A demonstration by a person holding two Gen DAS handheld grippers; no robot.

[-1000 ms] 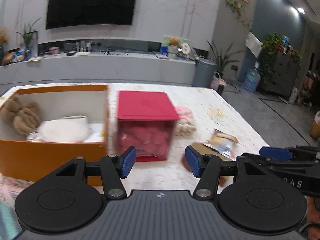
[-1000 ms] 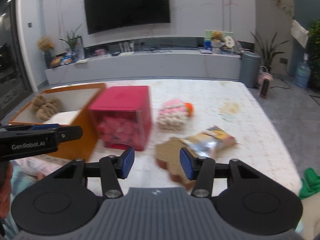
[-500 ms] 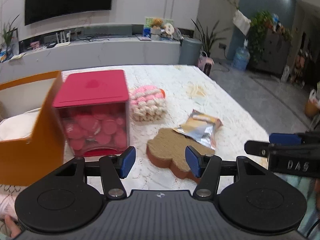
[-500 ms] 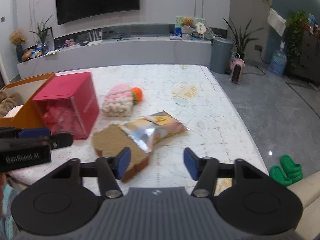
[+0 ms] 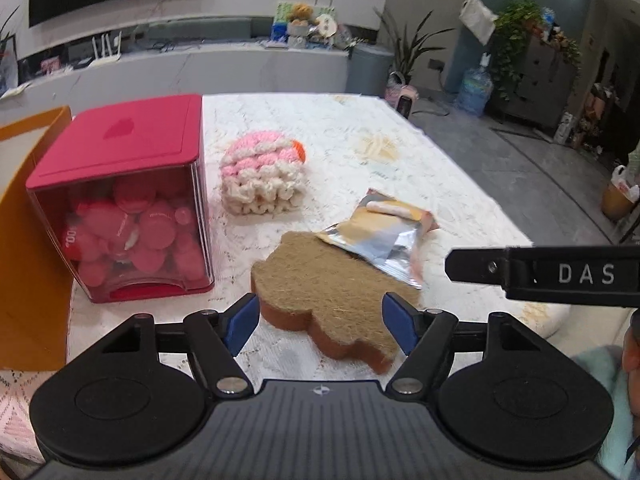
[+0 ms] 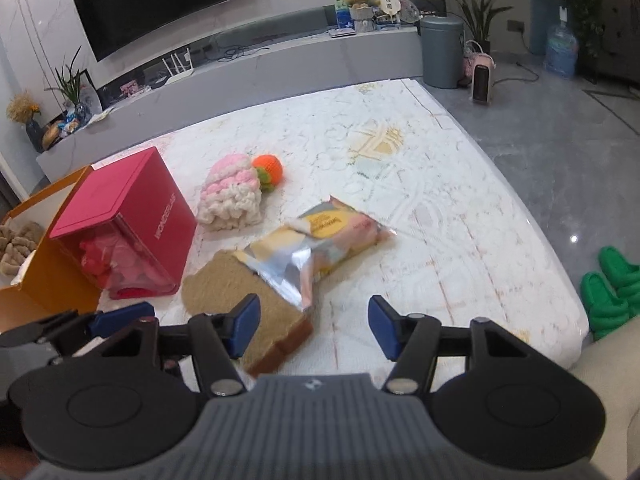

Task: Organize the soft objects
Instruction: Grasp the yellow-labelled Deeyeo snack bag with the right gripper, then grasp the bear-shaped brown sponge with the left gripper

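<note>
Brown, bread-shaped sponge [image 5: 320, 280] lies on the white table [image 5: 420, 184], its edge under a foil snack packet [image 5: 384, 236]. Left gripper [image 5: 320, 322] hovers over it, jaws just widened, nothing clamped. Right gripper [image 6: 314, 326] gapes empty too.

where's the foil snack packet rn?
Both wrist views: foil snack packet lies on the table, its near end overlapping the brown toast-shaped cushion, with the pink knitted toy just behind it.

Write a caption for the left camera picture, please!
Open left gripper hovers over a bread-shaped sponge, beside a red box.
</note>
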